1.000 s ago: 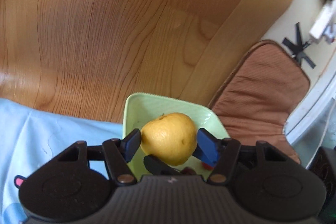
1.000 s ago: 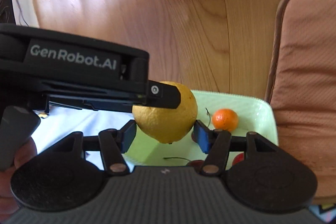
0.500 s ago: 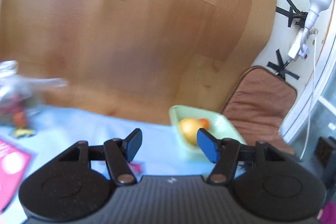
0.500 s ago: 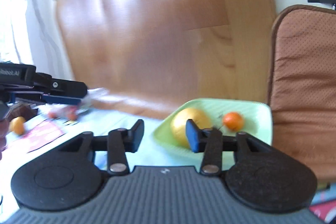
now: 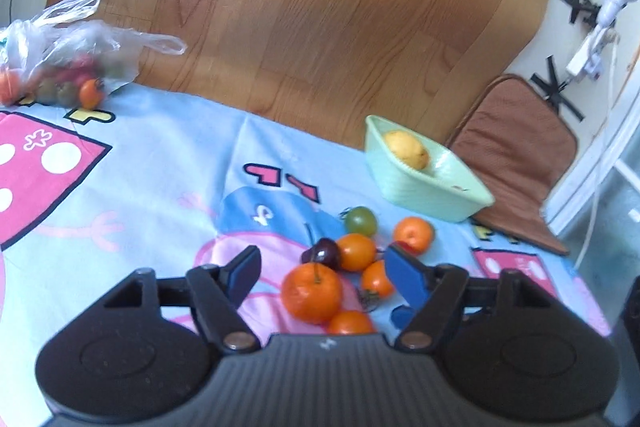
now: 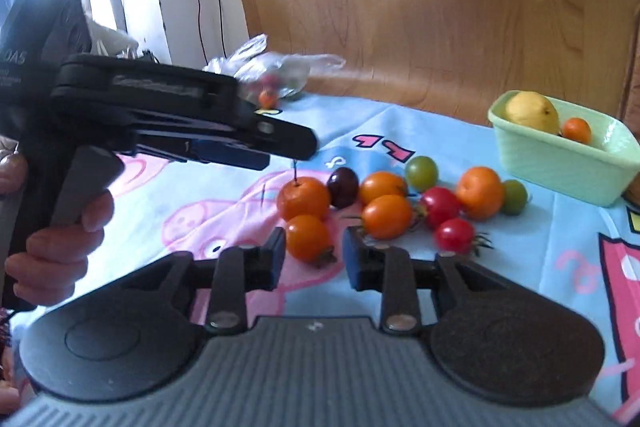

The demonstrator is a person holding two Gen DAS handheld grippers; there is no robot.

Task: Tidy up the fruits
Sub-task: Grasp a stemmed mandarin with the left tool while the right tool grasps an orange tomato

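A pale green tray (image 5: 424, 191) (image 6: 560, 163) sits on the cloth at the far right. It holds a yellow lemon (image 5: 406, 149) (image 6: 530, 111) and a small orange (image 6: 577, 129). A pile of small fruits lies loose on the cloth: a large orange (image 5: 312, 293) (image 6: 303, 197), orange tomatoes (image 6: 386, 216), a dark cherry (image 5: 323, 251) (image 6: 343, 181), green ones (image 5: 361, 221) (image 6: 421, 171) and red ones (image 6: 440, 207). My left gripper (image 5: 322, 273) is open and empty above the pile; it also shows in the right wrist view (image 6: 256, 143). My right gripper (image 6: 314, 255) is open, an orange tomato (image 6: 307, 237) between its fingers.
A clear plastic bag with more fruits (image 5: 60, 63) (image 6: 272, 75) lies at the far left edge of the blue cartoon cloth (image 5: 140, 195). A wooden chair back (image 5: 320, 7) stands behind. A brown cushion (image 5: 516, 155) lies right of the tray.
Both grippers let go of the lemon, which now lies in the tray. Both pulled back from the tray and now sit over the loose fruit pile.
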